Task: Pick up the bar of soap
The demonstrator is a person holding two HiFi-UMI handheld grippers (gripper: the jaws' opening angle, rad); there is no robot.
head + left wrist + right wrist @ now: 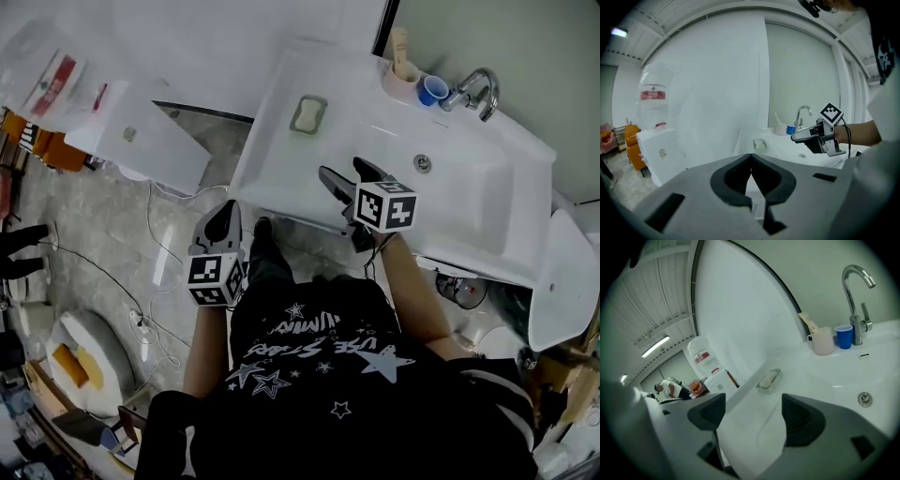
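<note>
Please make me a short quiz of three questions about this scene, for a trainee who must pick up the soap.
1. Fill in: the left gripper is ____ (open or shut).
2. True or false: the right gripper already holds the bar of soap.
3. Where is the bar of soap? A: in the left gripper. B: in its dish on the sink top. C: on the floor.

Key: 1 shut. 2 false: its fingers are apart with nothing between them. 3 B.
</note>
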